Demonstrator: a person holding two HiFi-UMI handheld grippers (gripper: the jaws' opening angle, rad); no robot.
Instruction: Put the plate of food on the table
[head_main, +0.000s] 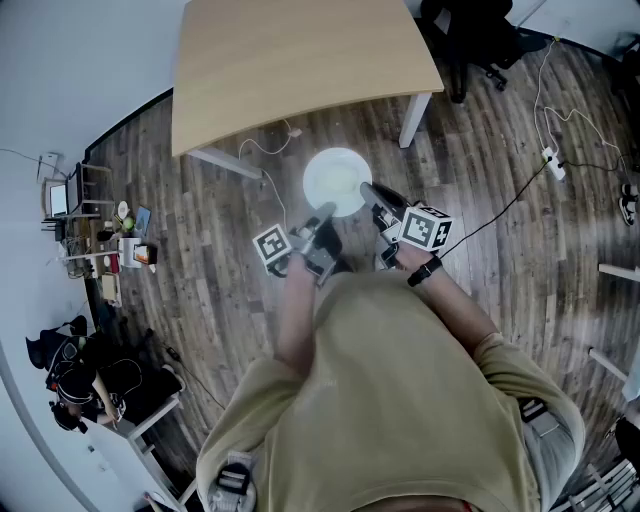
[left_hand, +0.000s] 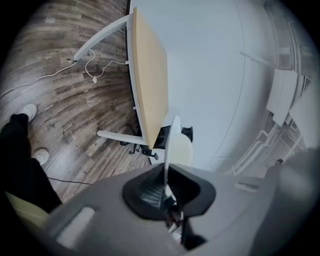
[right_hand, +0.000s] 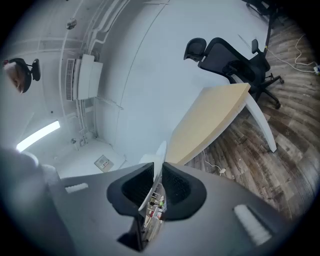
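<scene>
A round white plate (head_main: 337, 181) hangs over the wooden floor just in front of the light wood table (head_main: 290, 60). My left gripper (head_main: 325, 215) is shut on its near-left rim, and my right gripper (head_main: 372, 192) is shut on its near-right rim. In the left gripper view the plate (left_hand: 172, 145) shows edge-on, pinched in the left gripper (left_hand: 166, 187), with the table (left_hand: 150, 75) beyond. In the right gripper view the plate's rim (right_hand: 159, 160) sits between the pads of the right gripper (right_hand: 155, 185), with the table (right_hand: 210, 122) ahead. I cannot make out any food on the plate.
A black office chair (head_main: 480, 40) stands at the table's far right corner. Cables and a power strip (head_main: 553, 162) lie on the floor at right, and a white cable (head_main: 265, 150) lies under the table's edge. A cluttered shelf (head_main: 100, 240) and a seated person (head_main: 70, 380) are at left.
</scene>
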